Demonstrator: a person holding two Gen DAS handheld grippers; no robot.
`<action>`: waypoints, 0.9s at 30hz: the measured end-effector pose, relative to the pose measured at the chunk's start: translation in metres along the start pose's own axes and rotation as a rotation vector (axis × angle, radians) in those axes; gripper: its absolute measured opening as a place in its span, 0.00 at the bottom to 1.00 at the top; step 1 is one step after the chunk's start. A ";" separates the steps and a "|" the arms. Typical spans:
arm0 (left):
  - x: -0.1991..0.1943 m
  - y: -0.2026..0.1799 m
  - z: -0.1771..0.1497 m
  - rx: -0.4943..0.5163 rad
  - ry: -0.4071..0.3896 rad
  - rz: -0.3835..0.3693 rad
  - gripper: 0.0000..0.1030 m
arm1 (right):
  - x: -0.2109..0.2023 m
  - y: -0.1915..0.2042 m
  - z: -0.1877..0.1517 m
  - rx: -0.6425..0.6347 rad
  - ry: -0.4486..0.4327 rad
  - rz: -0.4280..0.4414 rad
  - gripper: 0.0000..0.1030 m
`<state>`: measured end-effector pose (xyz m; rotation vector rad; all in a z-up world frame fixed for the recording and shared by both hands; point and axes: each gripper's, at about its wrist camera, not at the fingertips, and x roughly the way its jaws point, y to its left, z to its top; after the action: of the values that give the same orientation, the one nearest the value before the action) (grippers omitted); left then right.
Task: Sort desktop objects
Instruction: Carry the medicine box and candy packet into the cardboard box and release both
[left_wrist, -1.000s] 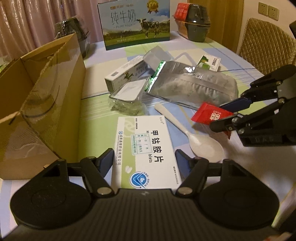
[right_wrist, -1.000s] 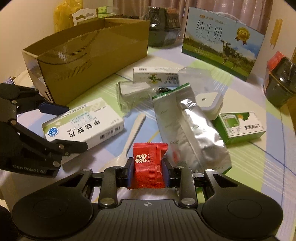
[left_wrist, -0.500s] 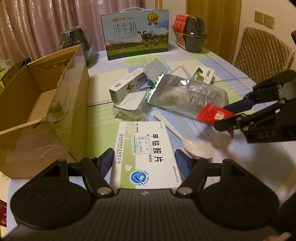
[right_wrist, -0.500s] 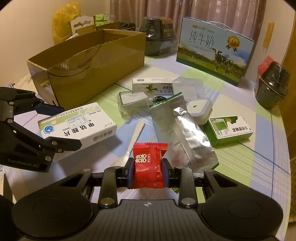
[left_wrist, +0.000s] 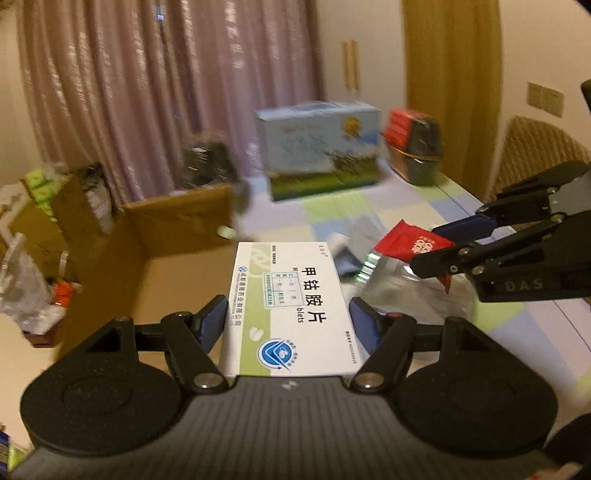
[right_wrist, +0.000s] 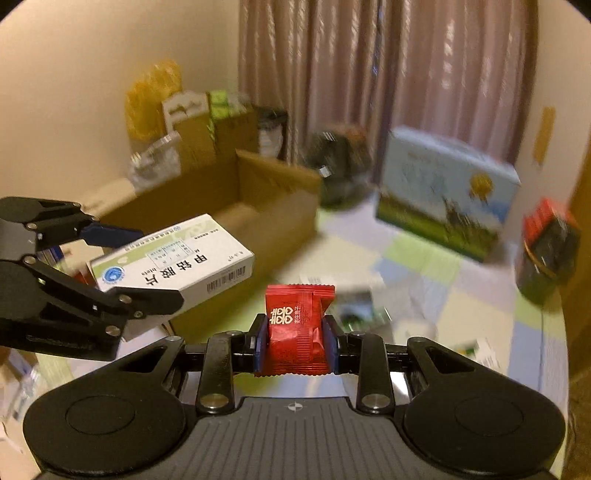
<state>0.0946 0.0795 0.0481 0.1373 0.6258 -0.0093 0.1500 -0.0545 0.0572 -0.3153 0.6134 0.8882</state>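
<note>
My left gripper is shut on a white and green medicine box and holds it in the air, at the near right edge of the open cardboard box. The medicine box also shows in the right wrist view. My right gripper is shut on a red candy packet, lifted above the table. That packet also shows in the left wrist view, to the right of the medicine box. A silver foil pouch lies on the table below.
A blue milk carton box stands at the table's far side, also in the right wrist view. A dark basket with red packs stands to its right. Small boxes lie blurred on the checked tablecloth. Clutter stands left of the cardboard box.
Both grippers have risen and tilted up with their loads. The medicine box has moved left to the cardboard box's edge; the candy packet has followed the same way.
</note>
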 end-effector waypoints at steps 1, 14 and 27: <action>-0.002 0.012 0.004 -0.005 -0.002 0.021 0.66 | 0.003 0.008 0.010 0.000 -0.012 0.011 0.28; 0.042 0.138 -0.001 -0.039 0.043 0.109 0.66 | 0.103 0.080 0.076 0.032 -0.005 0.061 0.27; 0.072 0.171 -0.017 -0.068 0.057 0.090 0.58 | 0.149 0.081 0.068 0.053 0.047 0.073 0.28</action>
<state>0.1512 0.2532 0.0137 0.1002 0.6754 0.1027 0.1808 0.1213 0.0183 -0.2677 0.6944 0.9347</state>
